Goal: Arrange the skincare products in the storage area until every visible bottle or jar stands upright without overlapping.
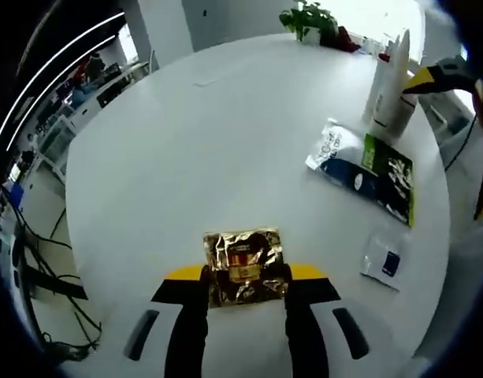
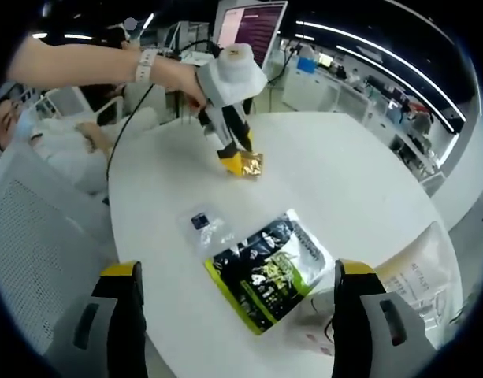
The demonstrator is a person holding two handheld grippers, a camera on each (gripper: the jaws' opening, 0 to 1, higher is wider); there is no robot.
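On the round white tabletop [image 1: 225, 142], the left gripper [image 1: 247, 293] has its fingers closed onto a crinkled gold foil packet [image 1: 244, 265], pinched from both sides just above the surface. In the right gripper view that same gripper [image 2: 239, 157] comes in from the far side, held by a person's hand [image 2: 182, 79] with a band at the wrist, and the gold packet [image 2: 251, 164] sits at its tip, down near the tabletop [image 2: 343, 173].

The right gripper [image 2: 237, 303] hangs with its fingers spread wide and nothing between them. Just ahead of it lies a flat black and green pouch [image 2: 269, 272], and beside that a small clear packet with a dark square label [image 2: 202, 224]. A pale, translucent bag [image 2: 418, 272] lies by the right finger at the table's edge.

From the left gripper view, the black and green pouch [image 1: 391, 177] lies next to a white and blue pouch [image 1: 339, 157], the two touching or slightly overlapping. A small clear packet [image 1: 383, 258] lies apart from them, nearer the edge. Two tall white bottles [image 1: 391, 83] stand upright close together beyond the pouches, with a yellow and black gripper tip [image 1: 434, 79] right beside them. A potted green plant [image 1: 308, 20] stands at the far edge.
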